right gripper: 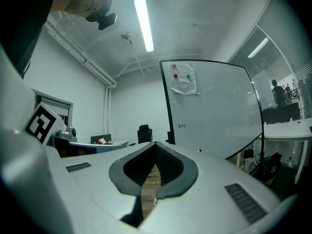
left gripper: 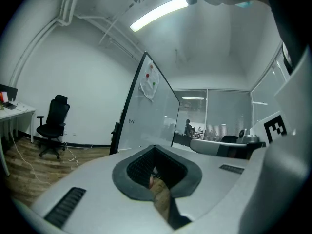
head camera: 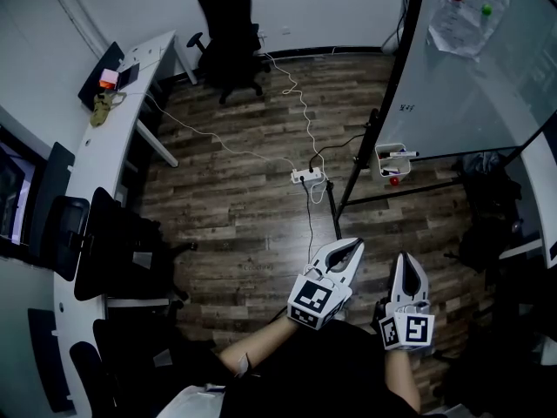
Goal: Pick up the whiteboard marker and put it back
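white tray (head camera: pixel 380 167) at one o'clock holds the whiteboard marker (head camera: pixel 405 154), unpicked; left gripper (head camera: pixel 356 245) and right gripper (head camera: pixel 406 259) have jaws together, empty, so nothing is done yet

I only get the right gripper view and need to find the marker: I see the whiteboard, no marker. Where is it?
Observer: A whiteboard marker lies in a small tray at the lower edge of the whiteboard, shown in the head view.
Operator: Is the left hand-held gripper carrying anything?
Observer: No, the left gripper view shows its jaws together, nothing between them.
Operator: Any obstacles on the way?
Observer: A white power strip lies on the wood floor, left of the tray in the head view.
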The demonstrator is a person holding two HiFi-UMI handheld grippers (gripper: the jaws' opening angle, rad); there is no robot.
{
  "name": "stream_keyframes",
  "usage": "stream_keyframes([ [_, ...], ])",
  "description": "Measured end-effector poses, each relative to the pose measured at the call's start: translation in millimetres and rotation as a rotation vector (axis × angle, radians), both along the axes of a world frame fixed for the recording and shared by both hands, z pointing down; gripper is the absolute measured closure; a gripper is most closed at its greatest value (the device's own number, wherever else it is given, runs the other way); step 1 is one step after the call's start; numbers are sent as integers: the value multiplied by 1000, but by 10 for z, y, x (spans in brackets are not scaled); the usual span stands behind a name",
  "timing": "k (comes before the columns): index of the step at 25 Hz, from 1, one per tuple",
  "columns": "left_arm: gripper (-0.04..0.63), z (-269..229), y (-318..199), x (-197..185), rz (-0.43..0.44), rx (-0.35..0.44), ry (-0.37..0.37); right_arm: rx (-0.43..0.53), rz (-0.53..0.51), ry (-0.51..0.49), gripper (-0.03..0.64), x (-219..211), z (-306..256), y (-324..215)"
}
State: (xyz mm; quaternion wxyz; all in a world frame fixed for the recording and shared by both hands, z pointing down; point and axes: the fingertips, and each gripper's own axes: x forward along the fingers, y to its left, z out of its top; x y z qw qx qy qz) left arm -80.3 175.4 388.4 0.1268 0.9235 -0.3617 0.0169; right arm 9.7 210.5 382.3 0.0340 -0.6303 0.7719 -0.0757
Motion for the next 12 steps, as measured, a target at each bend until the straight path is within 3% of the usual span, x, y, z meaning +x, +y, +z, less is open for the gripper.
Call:
stream_keyframes([
  [12,588,189,-6,-260,51,-33,32,-20,66,13,601,-234,117,-30],
])
